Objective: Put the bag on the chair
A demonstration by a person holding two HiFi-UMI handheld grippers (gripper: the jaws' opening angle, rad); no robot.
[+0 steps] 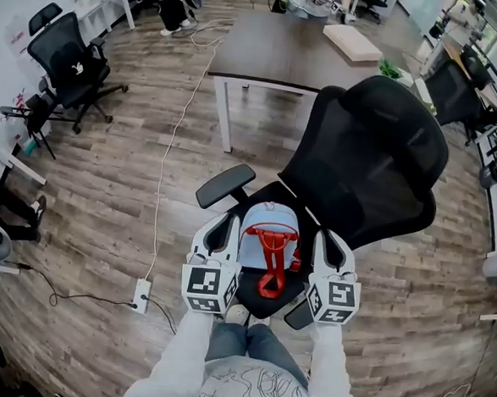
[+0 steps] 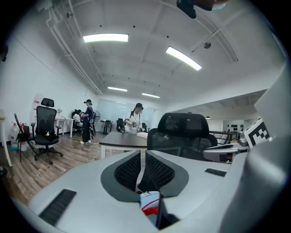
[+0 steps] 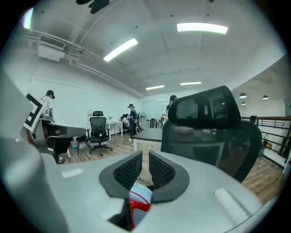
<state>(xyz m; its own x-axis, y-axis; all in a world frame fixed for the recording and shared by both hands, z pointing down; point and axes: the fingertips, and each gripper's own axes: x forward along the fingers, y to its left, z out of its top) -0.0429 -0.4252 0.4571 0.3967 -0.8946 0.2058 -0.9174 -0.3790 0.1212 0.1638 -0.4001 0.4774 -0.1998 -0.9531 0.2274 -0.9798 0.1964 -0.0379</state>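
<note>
The left gripper (image 2: 143,155) is holding its ribbed black pads (image 2: 128,170) almost together. Only a thin slit is showing between them, with nothing caught in it. The right gripper (image 3: 145,155) is holding its pads (image 3: 128,172) the same way. Each gripper view is catching only a scrap of the bag (image 2: 150,204), pale blue and red, peeking out below the jaw roots.

The head view alone is showing the whole bag (image 1: 267,237). It is sitting on the seat of the black chair (image 1: 378,160) with its red straps facing up, and a gripper is lying just beside it on each side.

Behind the chair, a dark table (image 1: 275,55) is standing on the wood-plank floor (image 1: 121,193). A white cable (image 1: 170,162) is running down to a power strip (image 1: 142,296), and a second office chair (image 1: 67,58) is standing at far left. Only the left gripper view is showing a person (image 2: 136,117) standing at the table under the ceiling light strips (image 2: 105,38).

The bag and grippers are covering most of the seat. Whether either gripper is touching the bag is hard to make out.
</note>
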